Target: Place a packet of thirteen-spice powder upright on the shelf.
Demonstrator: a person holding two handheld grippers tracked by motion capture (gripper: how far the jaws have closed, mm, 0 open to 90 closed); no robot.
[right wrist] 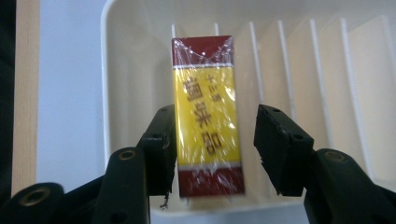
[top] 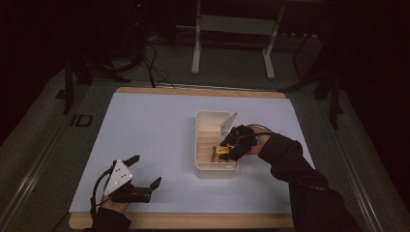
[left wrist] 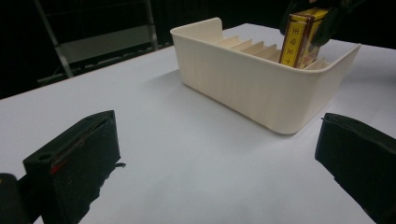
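The shrink-wrapped yellow-and-red box [right wrist: 208, 116] stands in the divided tray's [top: 205, 118] end slot, between the right gripper's [right wrist: 212, 149] parted jaws; light, stiff, slippery film (pinch its broad faces)

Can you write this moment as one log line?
right gripper: open around yellow box | box: upright in tray slot | left gripper: open, empty

Dark room — metal frame [top: 234, 36] behind table [top: 145, 121].
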